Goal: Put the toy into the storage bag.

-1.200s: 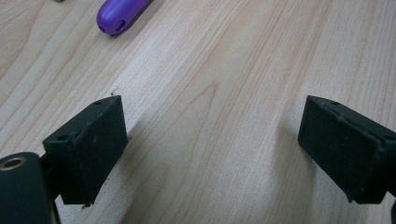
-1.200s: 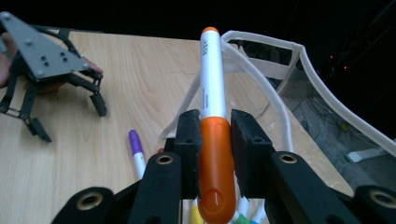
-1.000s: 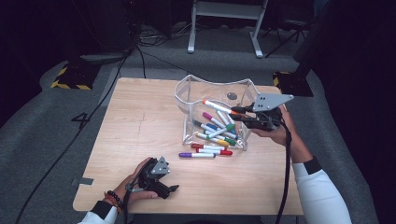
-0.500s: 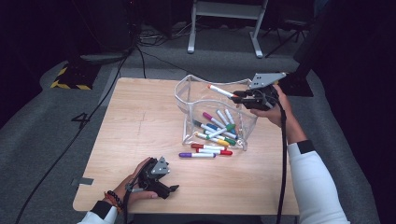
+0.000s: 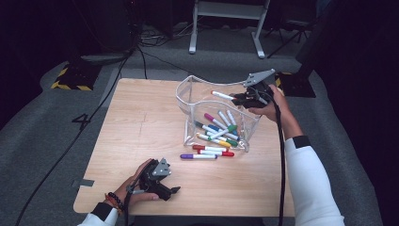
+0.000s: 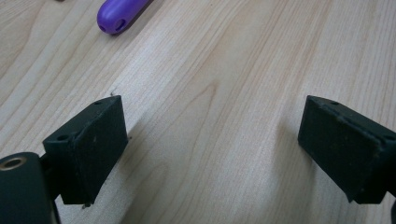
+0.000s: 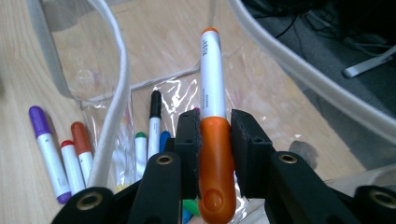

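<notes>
- The right gripper (image 7: 214, 135) clamps an orange-capped marker (image 7: 212, 84) by its cap, holding it over the open top of a clear bin (image 5: 188, 96) of markers.
- The left gripper (image 6: 212, 154) rests on the table (image 5: 136, 122), jaws wide apart and empty.
- Risk: held only by the cap, the marker may tilt, strike the rim and fall outside.
- Three loose markers (image 5: 207, 151) lie just beside the bin's near wall.

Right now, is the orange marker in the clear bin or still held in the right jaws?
Held. The right gripper has its jaws shut on the orange marker at its cap, above the clear bin, not dropped in.
</notes>
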Action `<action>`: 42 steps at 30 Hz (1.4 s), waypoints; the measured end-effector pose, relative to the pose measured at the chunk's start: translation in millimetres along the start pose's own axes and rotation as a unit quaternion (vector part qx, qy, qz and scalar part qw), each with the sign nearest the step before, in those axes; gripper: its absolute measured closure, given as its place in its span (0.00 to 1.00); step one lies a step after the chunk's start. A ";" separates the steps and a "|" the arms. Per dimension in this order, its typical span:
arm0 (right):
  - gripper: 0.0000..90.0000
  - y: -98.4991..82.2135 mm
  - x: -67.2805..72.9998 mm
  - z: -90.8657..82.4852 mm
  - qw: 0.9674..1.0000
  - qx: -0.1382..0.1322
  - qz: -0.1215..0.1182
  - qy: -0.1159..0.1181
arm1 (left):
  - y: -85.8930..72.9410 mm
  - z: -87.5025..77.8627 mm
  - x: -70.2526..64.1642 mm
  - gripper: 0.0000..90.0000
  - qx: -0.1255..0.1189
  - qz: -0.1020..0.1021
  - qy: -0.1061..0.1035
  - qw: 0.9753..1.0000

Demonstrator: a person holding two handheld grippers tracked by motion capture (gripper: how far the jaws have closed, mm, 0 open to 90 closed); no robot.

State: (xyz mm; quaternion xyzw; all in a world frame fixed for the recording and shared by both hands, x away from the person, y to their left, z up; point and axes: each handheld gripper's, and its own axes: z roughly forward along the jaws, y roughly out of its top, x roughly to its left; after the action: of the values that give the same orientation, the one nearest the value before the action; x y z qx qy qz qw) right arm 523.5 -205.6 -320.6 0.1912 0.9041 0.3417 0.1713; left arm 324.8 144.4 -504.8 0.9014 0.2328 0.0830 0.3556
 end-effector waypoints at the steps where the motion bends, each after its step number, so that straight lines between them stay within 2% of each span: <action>1: 0.82 -0.5 -0.7 1.9 1.000 0.008 0.003 -0.001 | 0.0 0.0 0.0 0.09 0.000 0.000 0.000 1.000; 5: 0.82 -2.6 -1.3 9.2 0.999 0.032 0.010 0.017 | 0.0 0.0 0.0 0.09 0.000 0.000 0.000 1.000; 8: 0.82 -3.3 0.6 14.1 0.998 0.054 0.009 0.039 | 0.0 0.0 0.0 0.09 0.000 0.000 0.000 1.000; 13: 0.82 -2.2 7.0 14.9 0.992 0.077 -0.002 0.095 | 0.0 0.0 0.0 0.09 0.000 0.000 0.000 1.000; 19: 0.82 0.9 16.2 14.4 0.987 0.103 -0.022 0.122 | 0.0 0.0 0.0 0.09 0.000 0.000 0.000 1.000; 21: 0.79 1.9 17.1 14.1 0.988 0.107 -0.024 0.113 | -0.1 0.0 0.0 0.09 0.000 0.000 0.000 1.000; 24: 0.70 3.1 15.0 12.3 0.991 0.096 -0.017 0.088 | 0.0 0.0 0.0 0.09 0.000 0.000 0.000 1.000; 27: 0.62 4.1 12.7 6.2 0.995 0.077 -0.013 0.064 | 0.0 0.0 0.0 0.09 0.000 0.000 0.000 1.000; 30: 0.55 5.1 12.0 1.0 0.997 0.066 -0.009 0.041 | 0.0 0.0 0.0 0.09 0.000 0.000 0.000 1.000; 33: 0.51 5.9 12.6 -7.7 0.999 0.040 -0.001 0.021 | 0.0 -0.1 0.1 0.09 0.001 0.000 0.000 1.000; 37: 0.44 4.5 13.5 -23.9 1.000 -0.009 0.020 0.009 | 0.0 0.0 0.0 0.09 0.000 0.000 0.000 1.000; 39: 0.41 3.6 16.7 -31.8 1.000 -0.022 0.021 -0.002 | 0.0 0.0 0.1 0.09 0.001 0.000 0.000 1.000; 42: 0.40 0.9 23.9 -44.6 0.998 -0.052 0.023 -0.002 | 0.0 0.0 0.1 0.09 0.000 0.000 0.000 1.000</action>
State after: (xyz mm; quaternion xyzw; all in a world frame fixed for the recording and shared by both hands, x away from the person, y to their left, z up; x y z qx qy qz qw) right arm 483.3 -218.6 -292.7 0.2034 0.8803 0.3913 0.1747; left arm 324.8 144.5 -504.7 0.9014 0.2326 0.0829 0.3556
